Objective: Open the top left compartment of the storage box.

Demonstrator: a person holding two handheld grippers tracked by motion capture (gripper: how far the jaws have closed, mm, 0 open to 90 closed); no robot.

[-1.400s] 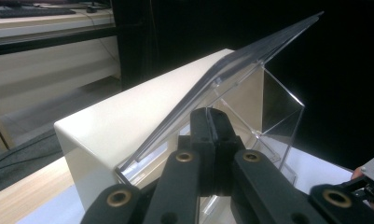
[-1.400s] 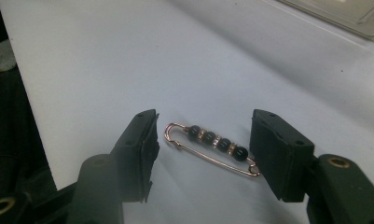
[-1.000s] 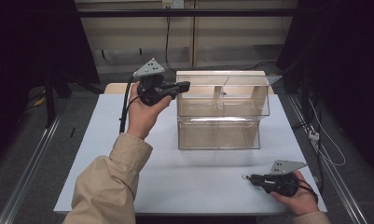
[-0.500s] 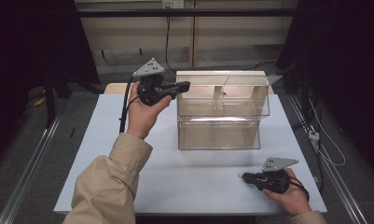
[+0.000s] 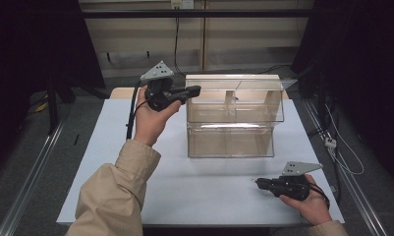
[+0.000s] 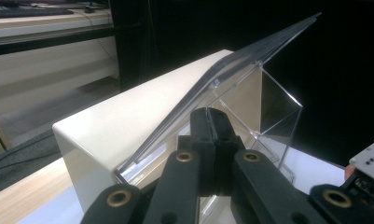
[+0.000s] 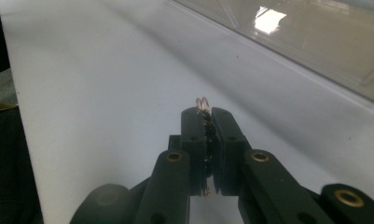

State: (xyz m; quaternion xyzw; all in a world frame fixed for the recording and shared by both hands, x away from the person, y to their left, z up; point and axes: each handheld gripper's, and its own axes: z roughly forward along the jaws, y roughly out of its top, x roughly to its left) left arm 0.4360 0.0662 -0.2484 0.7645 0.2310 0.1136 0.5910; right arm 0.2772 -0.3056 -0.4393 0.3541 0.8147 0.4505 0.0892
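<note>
**Inspector A:** Holding position at the case: the left gripper [image 5: 197, 89] sits at the upper left corner of the clear acrylic case [image 5: 231, 140], jaws pressed fully together. In the left gripper view the hinged lid [image 6: 231, 70] stands tilted up, slanting away just above the closed fingertips. Whether the tips bear against the lid's underside, I cannot tell.

**Inspector B:** And the other hand?

**Inspector A:** The right gripper [image 5: 257, 182] lies low over the white table [image 5: 106, 142], near its front right edge, well apart from the case. Its jaws are clamped on a small wire spring [image 7: 203, 102]; the coils peep out beyond the tips.

**Inspector B:** The relation that governs the next move?

**Inspector A:** The case opening lies beyond and above the spring, toward the far side of the table. The right gripper points left across the table, so its long axis runs roughly along the front wall, not toward it. My judgement: the right hand must rise and swing toward the opening while the left minds the lid.
</note>
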